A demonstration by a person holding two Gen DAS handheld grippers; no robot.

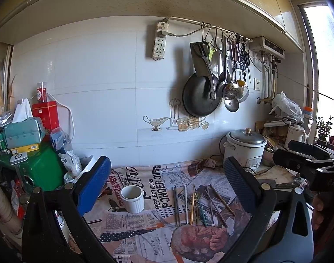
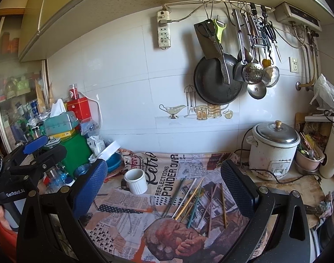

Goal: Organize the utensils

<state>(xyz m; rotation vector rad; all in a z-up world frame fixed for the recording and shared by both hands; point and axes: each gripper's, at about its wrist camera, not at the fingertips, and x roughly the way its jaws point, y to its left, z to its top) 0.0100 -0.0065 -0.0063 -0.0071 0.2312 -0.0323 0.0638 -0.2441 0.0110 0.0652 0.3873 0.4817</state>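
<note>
Several chopsticks [image 1: 197, 206] of different colours lie side by side on a newspaper-print cloth [image 1: 145, 236]; they also show in the right wrist view [image 2: 195, 199]. A white ribbed cup [image 1: 133, 198] stands upright and empty to their left, also in the right wrist view [image 2: 136, 180]. My left gripper [image 1: 167, 188] is open and empty, held above the cloth. My right gripper [image 2: 164, 188] is open and empty, held above the chopsticks. Each gripper shows at the edge of the other's view.
A white rice cooker [image 2: 273, 149] stands at the back right. A green tin [image 1: 41, 168], a tissue box [image 1: 24, 129] and a red tin [image 2: 79, 107] crowd the left. A pan [image 2: 217, 81] and ladles hang on the tiled wall.
</note>
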